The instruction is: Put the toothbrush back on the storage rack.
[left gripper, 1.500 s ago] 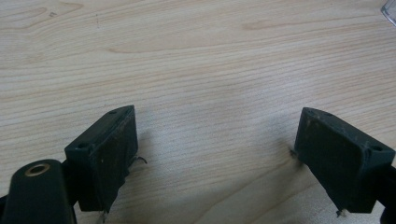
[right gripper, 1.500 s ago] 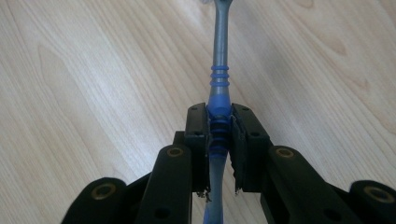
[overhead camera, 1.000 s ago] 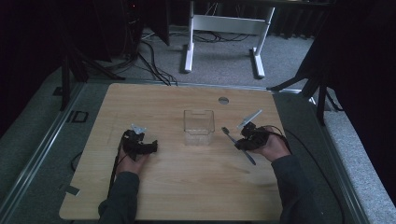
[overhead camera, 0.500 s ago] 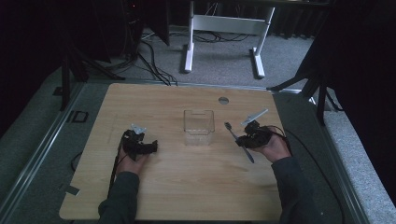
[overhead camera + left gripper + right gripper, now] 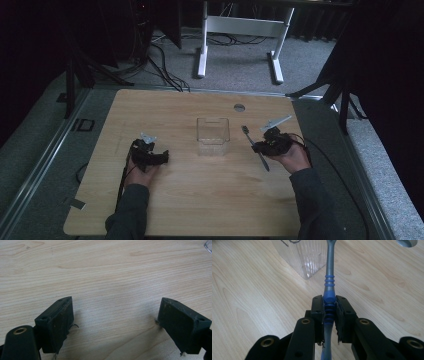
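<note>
One wooden table (image 5: 200, 200); two grippers, one in each of my hands. My right gripper (image 5: 329, 312) is clamped on one toothbrush (image 5: 329, 282) at its blue ribbed grip, grey neck running forward, head cut off by the frame edge in the right gripper view. One clear plastic container (image 5: 213, 136) stands mid-table, just beside the toothbrush, apart from it. One round metal grommet (image 5: 239, 107) sits in the tabletop behind the container. My left gripper (image 5: 115, 322) rests low over bare wood, jaws spread wide, holding nothing.
</note>
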### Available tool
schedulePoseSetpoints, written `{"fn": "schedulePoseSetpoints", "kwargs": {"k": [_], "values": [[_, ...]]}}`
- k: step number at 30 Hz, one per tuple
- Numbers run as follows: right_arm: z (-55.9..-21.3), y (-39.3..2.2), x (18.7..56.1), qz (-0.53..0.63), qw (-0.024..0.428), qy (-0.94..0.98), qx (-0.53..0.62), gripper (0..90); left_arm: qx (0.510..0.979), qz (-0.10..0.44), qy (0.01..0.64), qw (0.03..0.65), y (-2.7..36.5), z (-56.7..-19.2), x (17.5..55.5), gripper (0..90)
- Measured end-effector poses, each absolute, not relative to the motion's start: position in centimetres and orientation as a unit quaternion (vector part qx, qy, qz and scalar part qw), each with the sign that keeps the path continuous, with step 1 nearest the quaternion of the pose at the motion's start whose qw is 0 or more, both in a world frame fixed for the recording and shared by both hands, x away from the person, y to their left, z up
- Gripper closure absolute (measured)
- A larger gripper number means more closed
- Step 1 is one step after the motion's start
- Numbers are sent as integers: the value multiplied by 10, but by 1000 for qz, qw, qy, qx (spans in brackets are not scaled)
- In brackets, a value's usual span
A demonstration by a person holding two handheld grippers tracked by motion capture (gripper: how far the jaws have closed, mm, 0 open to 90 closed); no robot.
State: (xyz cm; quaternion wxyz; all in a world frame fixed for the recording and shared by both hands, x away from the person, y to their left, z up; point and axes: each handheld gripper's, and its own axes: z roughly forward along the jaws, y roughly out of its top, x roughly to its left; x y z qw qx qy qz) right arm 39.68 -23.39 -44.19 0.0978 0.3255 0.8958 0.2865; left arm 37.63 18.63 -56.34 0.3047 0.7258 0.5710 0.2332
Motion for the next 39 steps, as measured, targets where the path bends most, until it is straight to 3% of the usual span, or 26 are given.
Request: {"fn": "schedulePoseSetpoints", "kwargs": {"k": [39], "values": [[-424,-233,398,354,135,859,345,780,726,233,571,305,186,-563,376,137]]}}
